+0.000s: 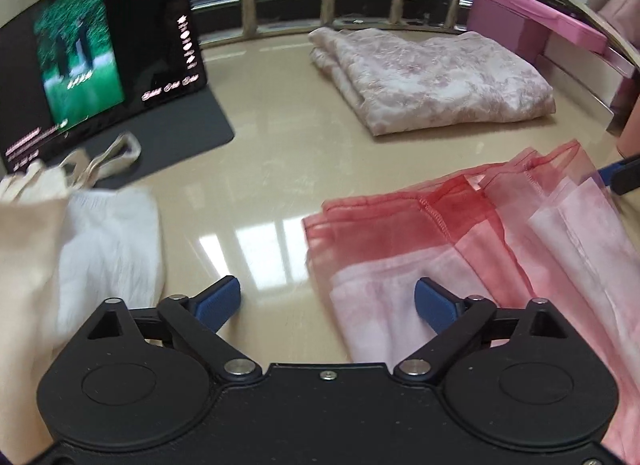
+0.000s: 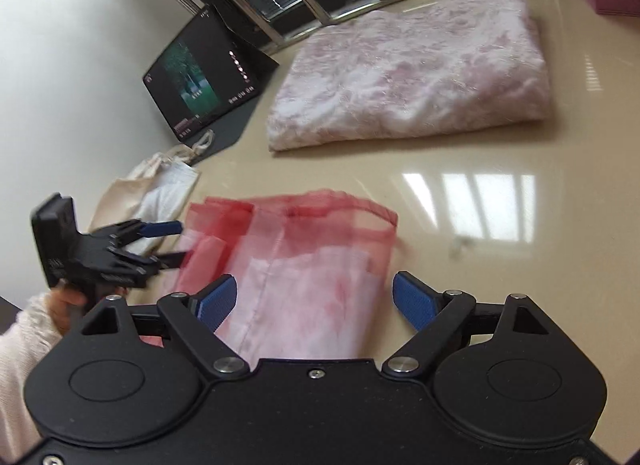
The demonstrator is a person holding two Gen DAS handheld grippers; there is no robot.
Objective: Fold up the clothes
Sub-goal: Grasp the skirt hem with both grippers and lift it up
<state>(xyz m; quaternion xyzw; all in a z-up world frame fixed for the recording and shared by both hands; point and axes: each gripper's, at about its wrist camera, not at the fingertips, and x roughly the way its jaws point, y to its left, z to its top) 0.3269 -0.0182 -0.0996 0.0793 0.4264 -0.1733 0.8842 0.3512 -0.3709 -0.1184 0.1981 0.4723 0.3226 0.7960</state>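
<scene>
A sheer pink-and-red garment (image 1: 460, 249) lies folded flat on the glossy beige table (image 1: 260, 185). My left gripper (image 1: 326, 301) stands open at the garment's left edge, one blue pad over bare table and the other above the cloth, gripping nothing. In the right wrist view the same garment (image 2: 312, 265) lies below my open right gripper (image 2: 316, 301), whose pads do not press on it. The left gripper (image 2: 172, 243), held by a hand in a pale sleeve, shows at the garment's left side. A tip of the right gripper (image 1: 624, 175) shows at the garment's far right corner.
A folded pink floral garment (image 1: 432, 81) lies at the back. A white garment (image 1: 108, 241) and a cream tote bag (image 1: 28, 225) sit at the left. A lit tablet (image 1: 96, 53) stands on a dark mat. Pink boxes (image 1: 532, 25) and a window railing border the back.
</scene>
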